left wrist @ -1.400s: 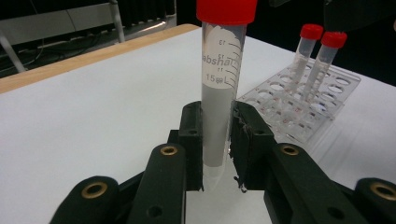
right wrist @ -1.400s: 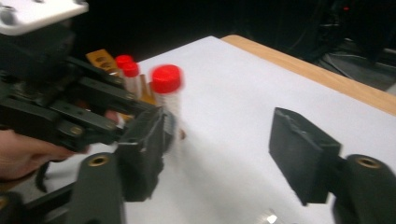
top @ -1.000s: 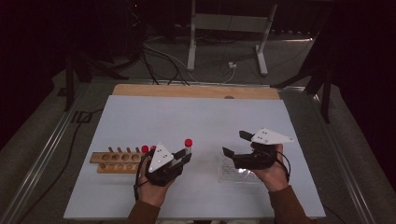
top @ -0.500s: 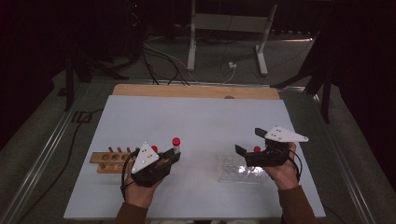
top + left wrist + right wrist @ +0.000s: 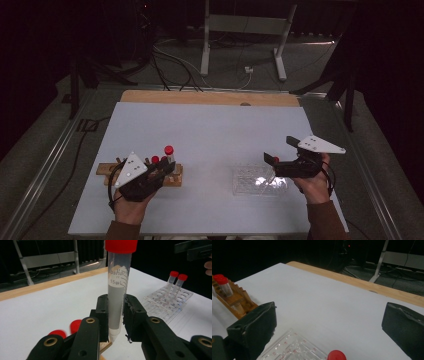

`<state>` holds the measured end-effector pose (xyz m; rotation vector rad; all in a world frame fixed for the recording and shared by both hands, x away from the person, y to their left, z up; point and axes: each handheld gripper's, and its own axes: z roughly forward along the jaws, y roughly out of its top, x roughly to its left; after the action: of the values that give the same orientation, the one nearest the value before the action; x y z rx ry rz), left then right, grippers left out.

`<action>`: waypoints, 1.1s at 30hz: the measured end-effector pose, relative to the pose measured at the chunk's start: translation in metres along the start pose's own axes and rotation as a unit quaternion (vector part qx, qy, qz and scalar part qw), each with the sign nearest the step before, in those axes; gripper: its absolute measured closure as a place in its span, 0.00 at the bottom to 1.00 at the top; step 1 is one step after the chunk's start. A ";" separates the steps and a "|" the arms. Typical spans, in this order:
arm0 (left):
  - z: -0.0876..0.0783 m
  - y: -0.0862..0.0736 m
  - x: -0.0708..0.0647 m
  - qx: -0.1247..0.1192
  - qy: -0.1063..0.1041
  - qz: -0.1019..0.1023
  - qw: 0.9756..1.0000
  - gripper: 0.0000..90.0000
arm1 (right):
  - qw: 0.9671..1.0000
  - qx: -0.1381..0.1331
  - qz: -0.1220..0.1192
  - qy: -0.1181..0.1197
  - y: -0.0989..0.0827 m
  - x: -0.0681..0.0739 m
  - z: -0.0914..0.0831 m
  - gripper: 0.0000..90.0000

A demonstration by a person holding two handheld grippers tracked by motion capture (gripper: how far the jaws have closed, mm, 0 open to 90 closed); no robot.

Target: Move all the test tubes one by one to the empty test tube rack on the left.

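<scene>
Left gripper (image 5: 116, 322): clamped on a red-capped tube (image 5: 118, 287), upright, tip just above the wooden rack (image 5: 107, 169).
Right gripper (image 5: 272, 162): jaws spread wide, holding nothing, over the clear rack (image 5: 250, 185).
Clear rack: two capped tubes (image 5: 176, 281) standing in it.

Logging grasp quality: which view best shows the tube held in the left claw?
The left gripper view: the tube stands upright between the left claw's jaws, red cap and printed scale legible. The high view shows it small above the wooden rack. The right gripper view gives no clear sight.
</scene>
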<state>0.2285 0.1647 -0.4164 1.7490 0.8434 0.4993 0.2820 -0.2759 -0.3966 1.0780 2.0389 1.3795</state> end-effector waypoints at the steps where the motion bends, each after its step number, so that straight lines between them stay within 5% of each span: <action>1: -0.002 0.000 0.001 0.000 0.002 -0.002 1.000 0.85 | 1.000 -0.001 0.002 0.000 0.000 -0.001 -0.001 0.00; 22: -0.040 -0.018 0.031 -0.013 0.056 -0.022 0.998 0.84 | 1.000 -0.006 0.008 -0.004 -0.004 -0.006 -0.006 0.00; 33: -0.037 -0.033 0.051 -0.008 0.098 -0.026 0.995 0.84 | 1.000 -0.011 0.009 -0.008 -0.002 -0.010 -0.009 0.00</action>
<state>0.2266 0.2326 -0.4391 1.6768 1.0180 0.6497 0.2802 -0.2893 -0.3956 1.0963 2.0027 1.3958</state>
